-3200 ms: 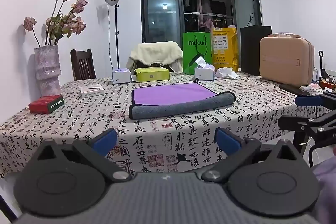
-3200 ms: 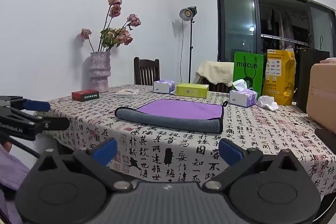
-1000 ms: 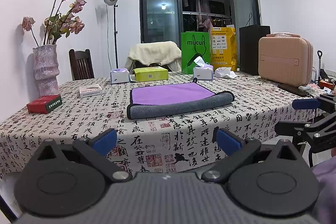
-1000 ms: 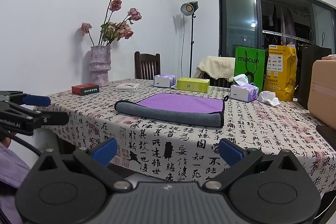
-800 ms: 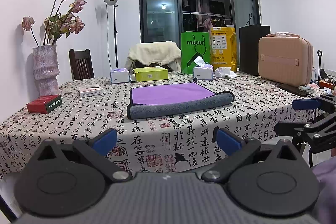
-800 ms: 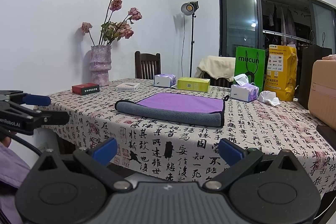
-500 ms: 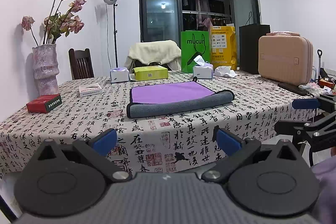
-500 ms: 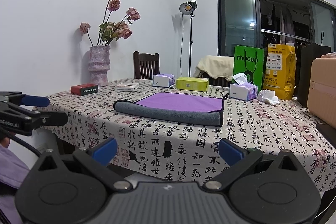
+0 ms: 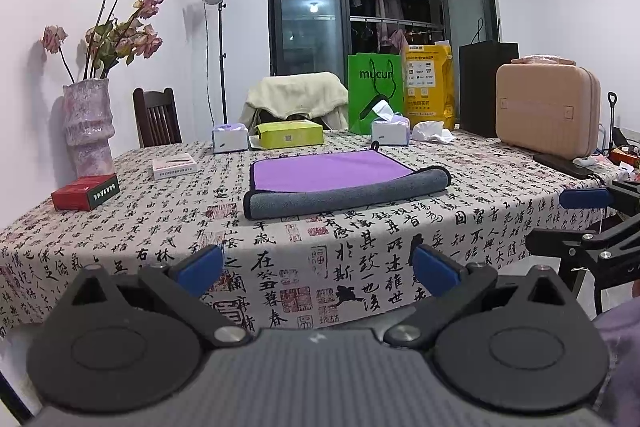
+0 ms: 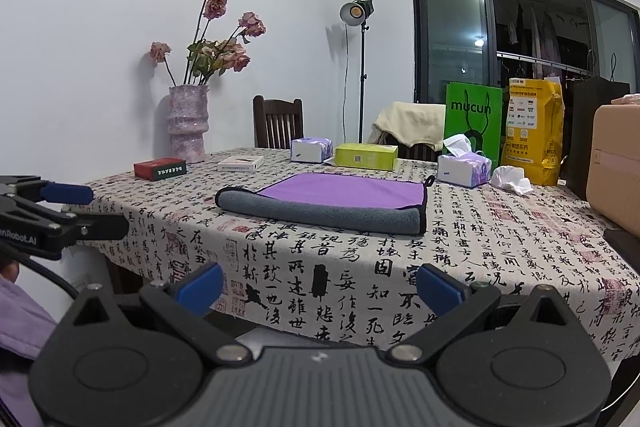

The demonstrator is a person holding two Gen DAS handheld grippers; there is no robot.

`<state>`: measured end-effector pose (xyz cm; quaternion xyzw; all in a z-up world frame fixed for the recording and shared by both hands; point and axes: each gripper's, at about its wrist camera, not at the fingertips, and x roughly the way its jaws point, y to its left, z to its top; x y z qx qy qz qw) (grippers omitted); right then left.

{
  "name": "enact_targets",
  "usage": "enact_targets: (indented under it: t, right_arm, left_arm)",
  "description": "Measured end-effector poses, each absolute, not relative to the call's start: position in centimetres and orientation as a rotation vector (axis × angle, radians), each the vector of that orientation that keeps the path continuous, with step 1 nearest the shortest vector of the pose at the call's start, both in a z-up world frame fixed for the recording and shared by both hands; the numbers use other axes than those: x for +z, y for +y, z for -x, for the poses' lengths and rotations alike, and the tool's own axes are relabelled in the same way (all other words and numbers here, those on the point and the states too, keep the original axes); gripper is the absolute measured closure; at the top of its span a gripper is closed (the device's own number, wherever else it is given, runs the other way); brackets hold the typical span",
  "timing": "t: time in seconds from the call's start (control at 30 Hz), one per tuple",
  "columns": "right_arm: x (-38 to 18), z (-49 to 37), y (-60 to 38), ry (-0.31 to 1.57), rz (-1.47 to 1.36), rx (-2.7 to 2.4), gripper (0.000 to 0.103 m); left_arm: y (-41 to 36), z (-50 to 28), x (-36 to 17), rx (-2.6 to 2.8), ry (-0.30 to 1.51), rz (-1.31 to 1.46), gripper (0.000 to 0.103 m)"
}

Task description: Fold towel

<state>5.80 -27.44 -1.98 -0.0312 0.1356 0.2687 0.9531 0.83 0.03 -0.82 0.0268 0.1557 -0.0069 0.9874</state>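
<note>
A towel, purple on top with a grey underside, lies on the table with its near edge turned over into a grey roll; it shows in the left wrist view (image 9: 328, 175) and in the right wrist view (image 10: 340, 193). My left gripper (image 9: 318, 271) is open and empty, held below and in front of the table's near edge. My right gripper (image 10: 320, 285) is open and empty, also off the table's front edge. Each gripper shows at the side of the other's view, the right gripper (image 9: 588, 223) and the left gripper (image 10: 60, 215).
The table (image 9: 360, 227) has a calligraphy-print cloth. A vase of dried roses (image 9: 88, 131), a red box (image 9: 85, 191), a white box (image 9: 175, 166), tissue boxes (image 9: 390, 133), a yellow-green box (image 9: 290, 133), bags (image 9: 374, 89) and a pink case (image 9: 548, 111) stand around it.
Both grippers have drifted only slightly; the view sits a touch lower than a second ago. The towel has not moved and both grippers stay open.
</note>
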Motion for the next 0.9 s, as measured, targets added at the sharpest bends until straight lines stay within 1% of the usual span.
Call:
enact_targets:
  t: [0.5,0.9]
  right_arm:
    - [-2.6,-8.1,-27.4,0.231,0.064,0.505,0.000]
    - [-3.6,-12.0,-27.4,0.249,0.047,0.455,0.000]
  left_arm:
    - [0.5,-3.5,-1.2,0.010,0.331,-0.044,0.000]
    - [1.9,-7.4,-1.3,0.041,0.349,-0.022,0.000]
